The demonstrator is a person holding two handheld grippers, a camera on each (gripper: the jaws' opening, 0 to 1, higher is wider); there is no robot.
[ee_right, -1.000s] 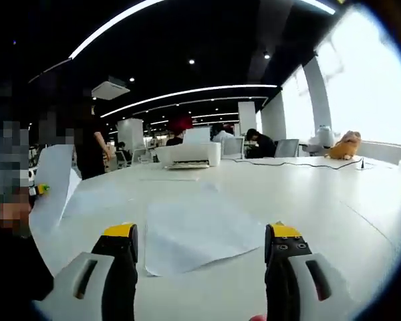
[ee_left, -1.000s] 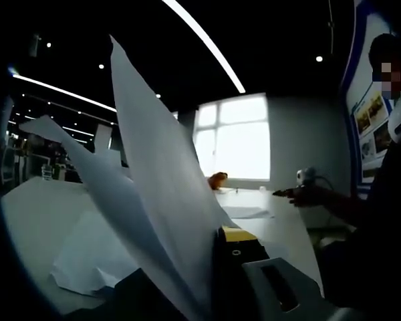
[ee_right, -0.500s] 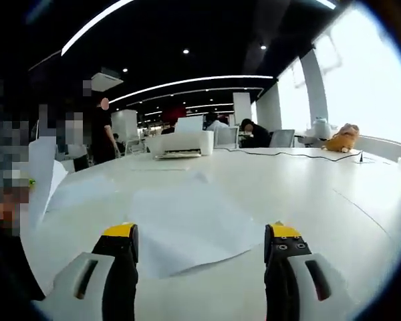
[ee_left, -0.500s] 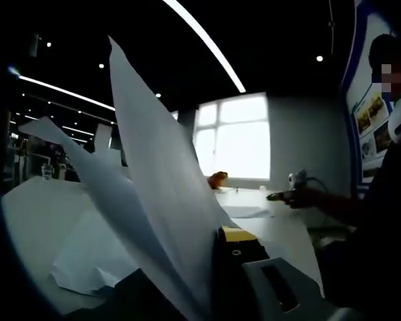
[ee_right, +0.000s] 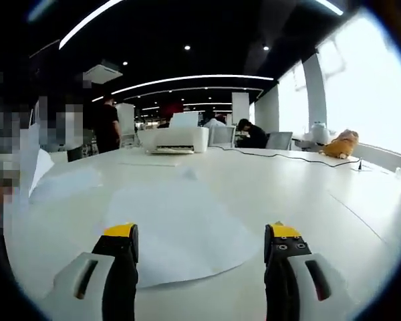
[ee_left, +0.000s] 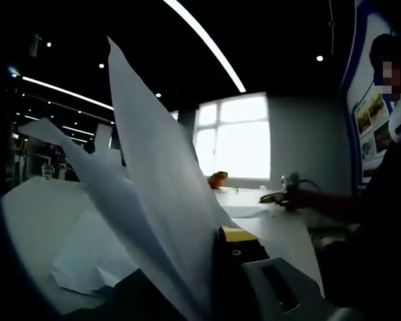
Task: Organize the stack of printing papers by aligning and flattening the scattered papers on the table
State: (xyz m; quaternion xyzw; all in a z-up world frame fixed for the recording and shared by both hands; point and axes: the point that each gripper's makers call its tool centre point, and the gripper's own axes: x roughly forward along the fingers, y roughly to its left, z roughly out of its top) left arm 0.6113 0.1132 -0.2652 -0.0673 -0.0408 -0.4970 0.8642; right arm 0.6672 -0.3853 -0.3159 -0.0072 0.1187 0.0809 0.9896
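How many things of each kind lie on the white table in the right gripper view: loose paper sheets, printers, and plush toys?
Paper sheets: 2, one near the jaws and one further left
Printers: 1
Plush toys: 1
Total: 4

White printing papers [ee_left: 157, 200] stand lifted and fanned upright, edges splayed, while another loose sheet [ee_right: 180, 227] lies flat on the white worktop [ee_right: 307, 200], with a crumpled sheet [ee_left: 87, 257] beside.
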